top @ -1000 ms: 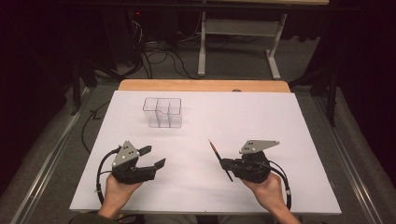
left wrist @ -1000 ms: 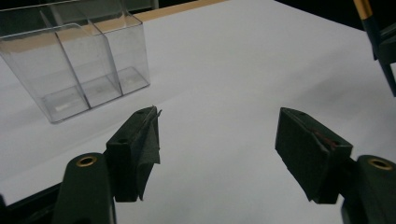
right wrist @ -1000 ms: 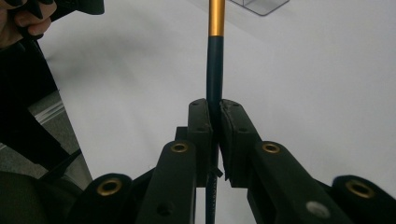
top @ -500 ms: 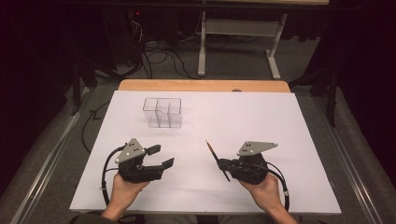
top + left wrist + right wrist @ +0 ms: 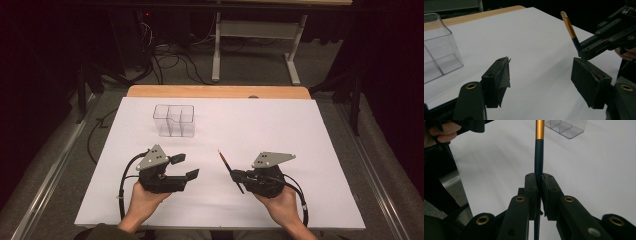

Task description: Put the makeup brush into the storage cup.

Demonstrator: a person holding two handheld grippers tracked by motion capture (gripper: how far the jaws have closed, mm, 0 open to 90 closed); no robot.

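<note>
My right gripper [image 5: 235, 176] is shut on a thin brush [image 5: 224, 163] at the table's front right. The brush has a black handle, a gold band and a pale tip, and it slants up and away to the left. Its handle [image 5: 539, 157] stands pinched between the two pads in the right gripper view. My left gripper [image 5: 185, 167] is held at the front left, open and with nothing in it. Its jaws point right, toward the brush [image 5: 569, 27]. Wide white table shows between its pads [image 5: 499, 80].
A clear plastic organiser [image 5: 174, 120] with several compartments stands at the back left of the white table top [image 5: 280, 130]. It shows at the left edge in the left gripper view [image 5: 439, 50]. Beyond the table's wooden far edge [image 5: 215, 91] are cables and a desk frame on the floor.
My left gripper has moved right, toward the table's middle and the brush, and risen a little. The right gripper and the brush have stayed put.
</note>
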